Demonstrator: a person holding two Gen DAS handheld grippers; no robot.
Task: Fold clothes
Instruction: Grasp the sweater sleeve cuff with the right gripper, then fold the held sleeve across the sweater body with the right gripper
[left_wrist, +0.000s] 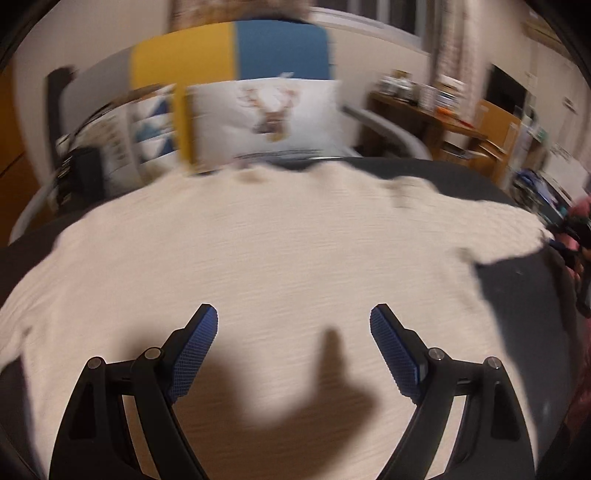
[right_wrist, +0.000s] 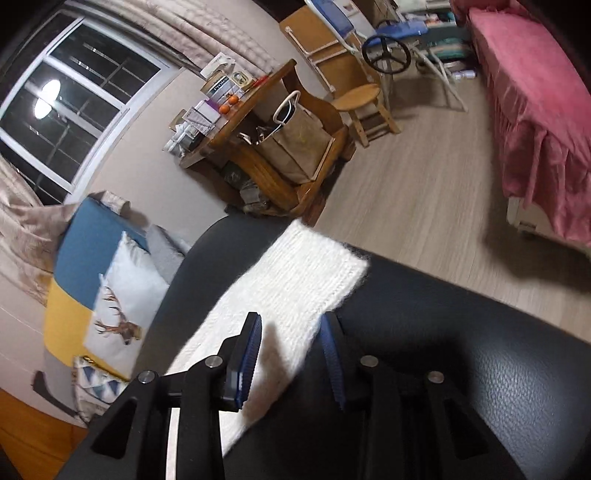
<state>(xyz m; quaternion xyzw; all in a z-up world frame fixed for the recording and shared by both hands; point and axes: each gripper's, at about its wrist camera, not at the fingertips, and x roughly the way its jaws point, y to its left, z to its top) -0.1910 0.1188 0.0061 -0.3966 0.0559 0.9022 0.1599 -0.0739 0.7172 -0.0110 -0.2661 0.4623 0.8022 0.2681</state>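
The cream knitted sweater (left_wrist: 280, 240) lies spread flat on a dark surface (left_wrist: 517, 291), and everything here is placed from it. The left hand-held gripper (left_wrist: 293, 321) hangs above the sweater's body with its blue pads (left_wrist: 195, 350) wide apart; nothing sits between them, and only its shadow falls on the knit. The right hand-held gripper (right_wrist: 291, 332) straddles a sleeve end of the sweater (right_wrist: 295, 280), its jaws fairly narrow. The knit lies between the pads (right_wrist: 251, 354), yet a gap shows on each side, so they do not press it.

The blurred left wrist view takes in the sweater's whole breadth, with a deer-print cushion (left_wrist: 266, 118) beyond its far edge and the other hand-held gripper at its right end. The right wrist view shows only the sleeve, but adds the wooden desk (right_wrist: 266, 140), a stool (right_wrist: 360, 99), a window (right_wrist: 70, 103) and a pink-covered bed (right_wrist: 535, 110) past it.
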